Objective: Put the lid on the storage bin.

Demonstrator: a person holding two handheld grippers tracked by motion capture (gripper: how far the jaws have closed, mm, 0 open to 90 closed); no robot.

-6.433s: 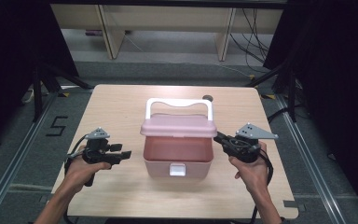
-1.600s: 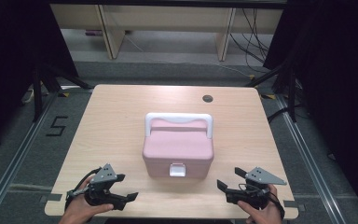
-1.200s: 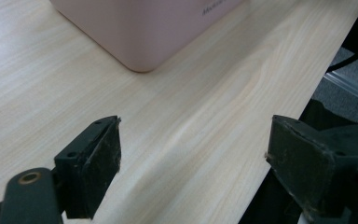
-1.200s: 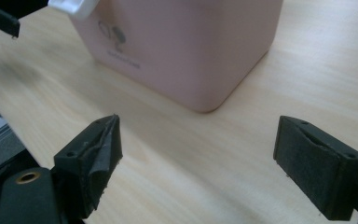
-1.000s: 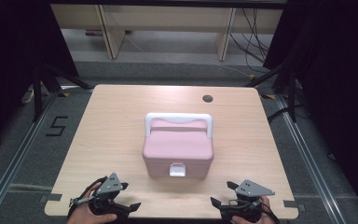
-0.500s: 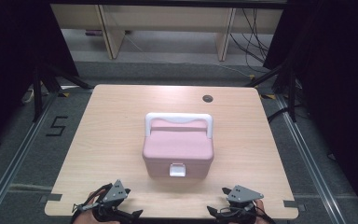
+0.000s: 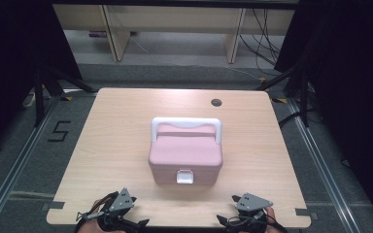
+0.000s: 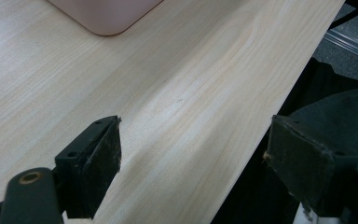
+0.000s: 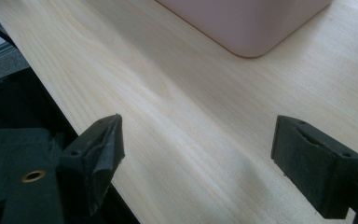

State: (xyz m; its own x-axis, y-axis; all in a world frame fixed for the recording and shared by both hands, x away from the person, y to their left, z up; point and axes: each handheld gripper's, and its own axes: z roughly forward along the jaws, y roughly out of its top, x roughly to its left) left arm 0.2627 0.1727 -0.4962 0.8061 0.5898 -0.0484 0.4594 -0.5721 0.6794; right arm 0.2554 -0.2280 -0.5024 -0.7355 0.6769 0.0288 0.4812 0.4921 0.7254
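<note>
You are holding both grippers low at the near edge of the worktop [image 7: 126, 126], one at each front corner. Your left gripper [image 7: 135, 224] is sitting at the near left, its grey three-cornered plate facing up; your right gripper [image 7: 227, 219] is sitting at the near right, likewise plate up. Both are pointing inward, toward each other.

In the left gripper view your left gripper [image 8: 193, 151] is showing its jaws standing wide apart with nothing between them, only bare wood grain and the worktop edge running under the gap. In the right gripper view your right gripper [image 9: 198, 149] is showing the same: jaws spread wide, gripping nothing, hanging over the worktop's near edge.

Farther in, the pink box [image 7: 185, 158] is standing upright at about the middle of the worktop, well apart from both grippers. Its lid is lying closed, the white latch [image 7: 184, 176] is facing you on the front wall, and the white handle [image 7: 186, 123] is lying folded back over the far side of the lid. A rounded lower corner of the pink box [image 8: 105, 16] is entering the top of each gripper view.

Beyond the box, a small dark round hole [image 7: 216, 102] is sitting near the far edge of the worktop, right of centre.
</note>
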